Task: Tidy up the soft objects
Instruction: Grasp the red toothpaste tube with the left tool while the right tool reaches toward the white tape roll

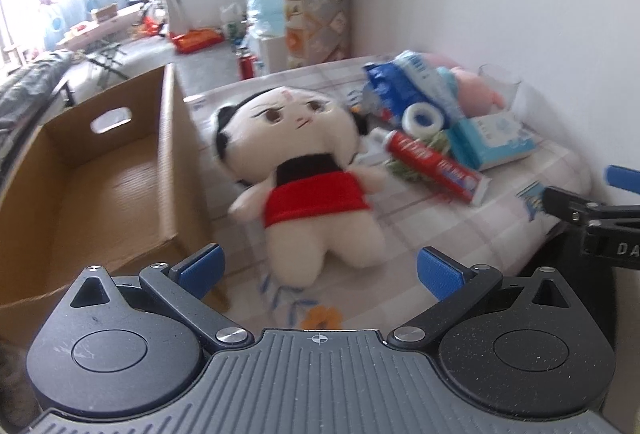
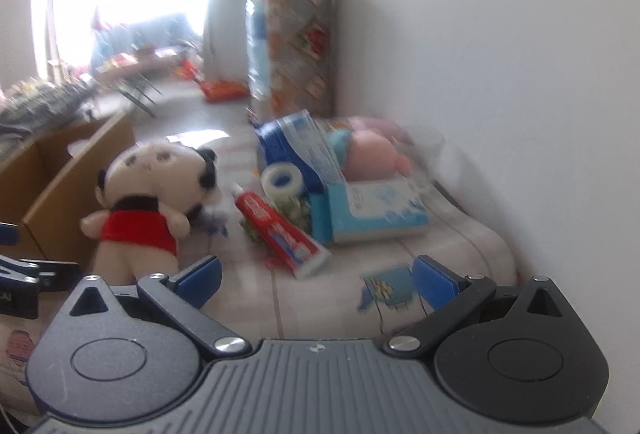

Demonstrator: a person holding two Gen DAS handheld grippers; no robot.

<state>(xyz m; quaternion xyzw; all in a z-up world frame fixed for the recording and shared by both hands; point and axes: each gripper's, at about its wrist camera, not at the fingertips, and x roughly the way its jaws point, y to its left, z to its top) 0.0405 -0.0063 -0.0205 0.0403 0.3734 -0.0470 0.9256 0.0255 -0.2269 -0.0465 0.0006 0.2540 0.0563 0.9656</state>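
A plush doll (image 1: 308, 170) with black hair and a red dress lies face up on the checked table, next to an open cardboard box (image 1: 100, 186). My left gripper (image 1: 320, 270) is open and empty, just short of the doll's legs. A pink plush toy (image 1: 476, 86) lies at the back by the wall. In the right wrist view the doll (image 2: 148, 198) is at the left and the pink plush (image 2: 372, 154) at the back. My right gripper (image 2: 316, 278) is open and empty over the table, short of a toothpaste tube (image 2: 280, 230).
A pile holds a toothpaste tube (image 1: 436, 166), a tape roll (image 1: 424, 118), a blue packet (image 1: 404, 82) and a tissue pack (image 1: 496, 142). A clear cup (image 1: 500, 82) stands by the wall. The right gripper's tip (image 1: 592, 218) shows at the table's right edge.
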